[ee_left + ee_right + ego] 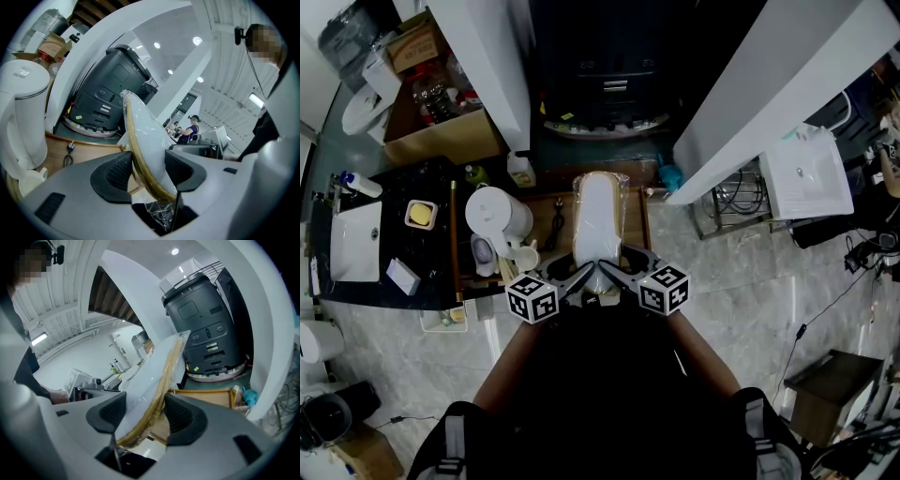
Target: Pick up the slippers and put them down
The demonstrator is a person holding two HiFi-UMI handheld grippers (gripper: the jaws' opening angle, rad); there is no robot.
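Left gripper (579, 275): clenched on the near end of the slippers (598, 220), one pad on the tan sole edge, the other on the white upper; confirmed in the left gripper view, where the gripper (147, 171) has the pair (145, 136) between its pads. Right gripper (619, 272): likewise grasping the same near end from the right side; the right gripper view shows this gripper (145, 416) closed on the wrapped pair (154, 380).

Slippers: one white pair in clear film, long axis running from near to far, near end in both grippers, far end over the wooden desk (546, 220); both gripper views show the far end angled up and away from the jaws; whether any part rests on the wood cannot be told.

Surroundings: white lidded container (497, 216) on the left part of the desk, just beside the slippers; dark machine (600, 75) at the far side; black counter (394, 202) further left; marble floor (741, 281) to the right.

Step in hand, as judged: the pick-up is made and the pair is held; the put-down is not yet done. The next move calls for lowering both grippers together, keeping the pair level, onto bare wood clear of the container; then releasing both at once.
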